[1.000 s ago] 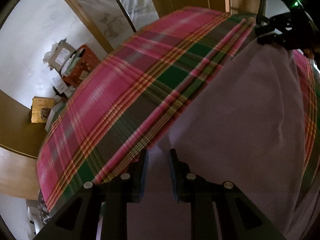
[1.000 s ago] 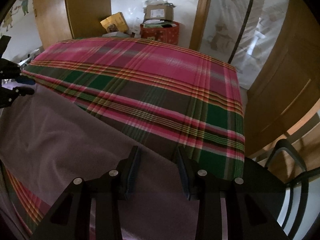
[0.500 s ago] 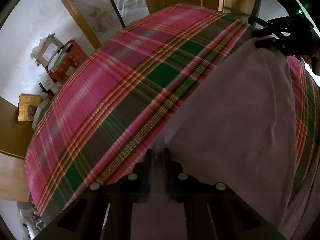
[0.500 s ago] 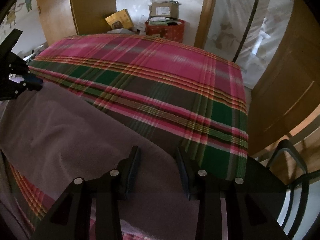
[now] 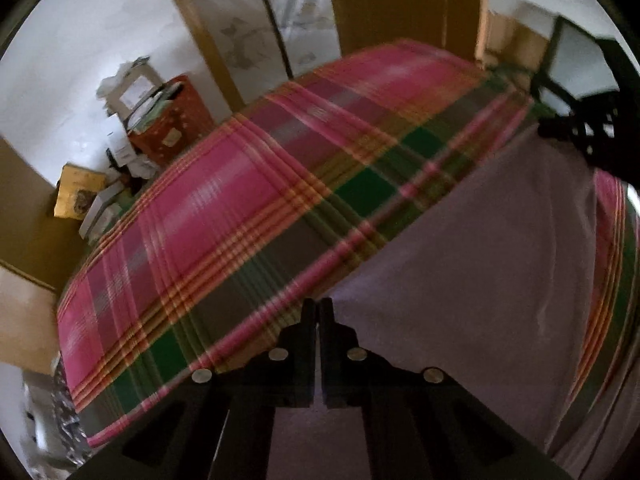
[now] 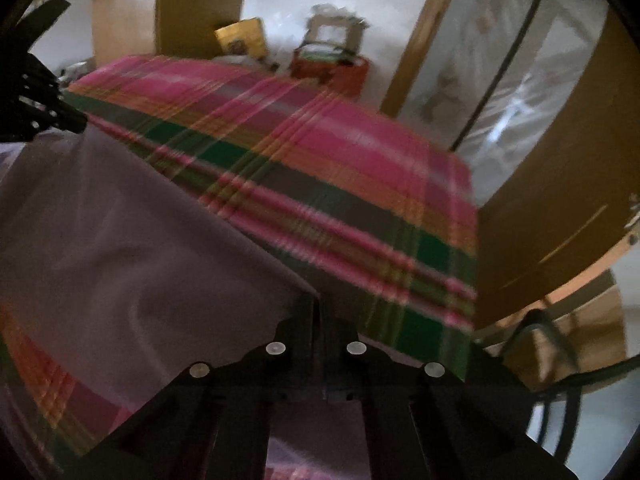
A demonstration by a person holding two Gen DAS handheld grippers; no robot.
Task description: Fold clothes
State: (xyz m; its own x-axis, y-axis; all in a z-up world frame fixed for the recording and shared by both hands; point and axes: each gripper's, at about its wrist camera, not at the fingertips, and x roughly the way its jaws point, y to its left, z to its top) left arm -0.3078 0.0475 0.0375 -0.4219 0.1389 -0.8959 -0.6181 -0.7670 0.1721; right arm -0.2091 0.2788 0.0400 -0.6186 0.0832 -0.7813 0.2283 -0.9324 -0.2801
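Item: mauve garment [image 5: 500,248], spread flat on a bed under a plaid cover [image 5: 240,208], along the near side, with its far hem running corner to corner between the two grippers.

Left gripper [image 5: 319,308]: jaws together, clamped on the garment's left hem corner. The cloth between the pads is thin and partly hidden, so depth of bite is uncertain.

Right gripper [image 6: 319,304]: jaws together, clamped on the garment's right hem corner; a soft ridge of cloth rises toward it.

Risks, judged:
- Shallow pinch on either side; the corner could slip out once lifted, because only the edge is caught.
- Plaid cover nipped along with the garment; it would then drag up with the fold.
- Uneven lift between the hands; the hem would skew and the fold land crooked.

Edges and room:
- Left: bed edge drops to floor clutter, a red box [image 5: 172,120] and a yellow box [image 5: 78,196], well apart from the garment.
- Centre: wide bare stretch of plaid cover beyond the hem, free for carrying the fold across.
- Right: bed corner close to the right gripper, with a dark chair [image 6: 560,360] and wooden doors [image 6: 560,208] just beyond; least room there.
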